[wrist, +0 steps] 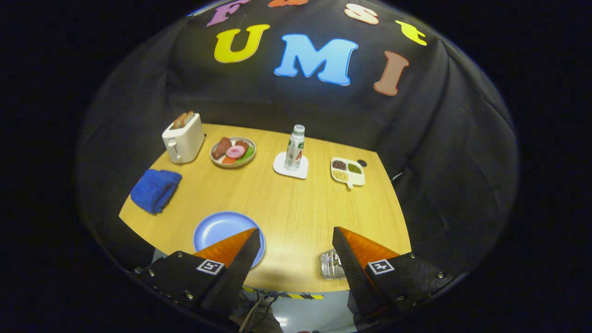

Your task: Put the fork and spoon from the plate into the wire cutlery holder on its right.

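A blue plate [217,230] lies near the table's front edge, partly covered by my left finger [240,259]; the part that shows is bare. To the plate's right, the wire cutlery holder [330,264] stands at the front edge, mostly hidden behind my right finger [349,259]. My gripper [296,240] hangs above the table's front edge, open wide, with nothing between its fingers. I cannot make out a fork or spoon; the holder's inside is hidden.
A folded blue cloth [156,188] lies left of the plate. Farther back stand a white toaster [183,138], a dish of food [233,151], a bottle [294,148] on a white coaster, and a divided tray [348,171]. The wooden table [286,208] has open room mid-way.
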`<state>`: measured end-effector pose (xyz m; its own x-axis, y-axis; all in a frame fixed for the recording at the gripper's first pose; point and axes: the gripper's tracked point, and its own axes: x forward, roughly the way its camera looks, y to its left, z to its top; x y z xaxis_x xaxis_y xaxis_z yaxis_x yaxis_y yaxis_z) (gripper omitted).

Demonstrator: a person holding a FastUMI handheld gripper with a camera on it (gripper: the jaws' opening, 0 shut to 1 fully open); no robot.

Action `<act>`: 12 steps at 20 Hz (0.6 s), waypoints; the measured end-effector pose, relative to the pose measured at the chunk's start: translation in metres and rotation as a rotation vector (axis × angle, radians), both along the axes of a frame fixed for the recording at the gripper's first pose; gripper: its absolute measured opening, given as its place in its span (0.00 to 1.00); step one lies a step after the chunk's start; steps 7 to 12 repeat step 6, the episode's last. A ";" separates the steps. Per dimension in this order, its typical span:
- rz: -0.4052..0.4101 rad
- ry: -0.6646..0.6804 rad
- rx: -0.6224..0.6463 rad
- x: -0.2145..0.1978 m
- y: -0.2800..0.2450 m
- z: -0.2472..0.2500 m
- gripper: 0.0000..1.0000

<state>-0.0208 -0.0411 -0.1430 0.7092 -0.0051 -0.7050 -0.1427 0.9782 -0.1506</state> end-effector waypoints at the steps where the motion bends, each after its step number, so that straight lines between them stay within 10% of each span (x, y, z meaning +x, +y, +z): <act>1: -0.002 -0.068 0.021 0.004 0.006 0.013 0.97; 6: -0.027 -0.412 0.051 0.017 0.023 0.071 0.97; 12: -0.027 -0.412 0.051 0.017 0.023 0.071 0.97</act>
